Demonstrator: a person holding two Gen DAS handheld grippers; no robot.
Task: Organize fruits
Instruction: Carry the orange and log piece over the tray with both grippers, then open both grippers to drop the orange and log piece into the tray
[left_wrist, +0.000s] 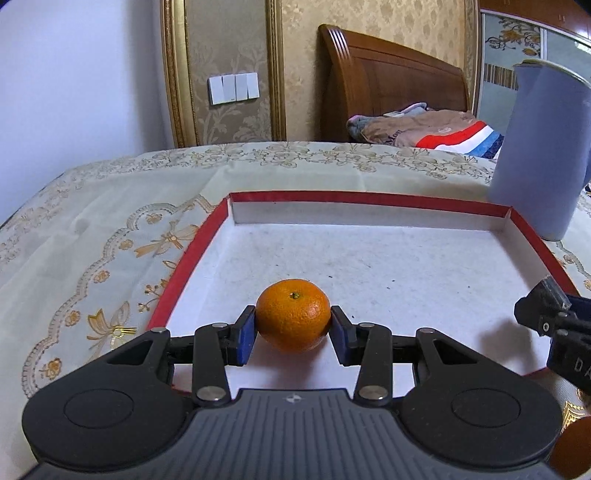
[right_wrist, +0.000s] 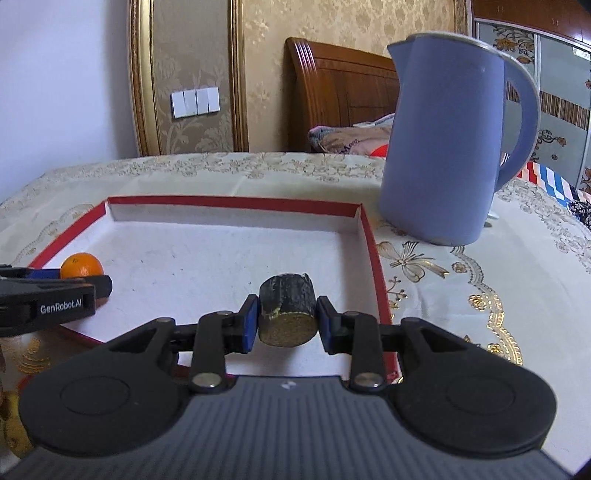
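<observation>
Gripping an orange (left_wrist: 293, 315), the left gripper (left_wrist: 293, 332) is pressing both blue pads (left_wrist: 246, 338) against its sides over the white floor of the red-edged tray (left_wrist: 192, 254). The right gripper (right_wrist: 287, 324) is clamping a dark, short cylinder-shaped piece (right_wrist: 287, 310) between its fingers, over the tray's near right part. A blue jug (right_wrist: 443, 147) is standing on the patterned tablecloth (right_wrist: 461, 295) just beyond the tray's far right corner.
</observation>
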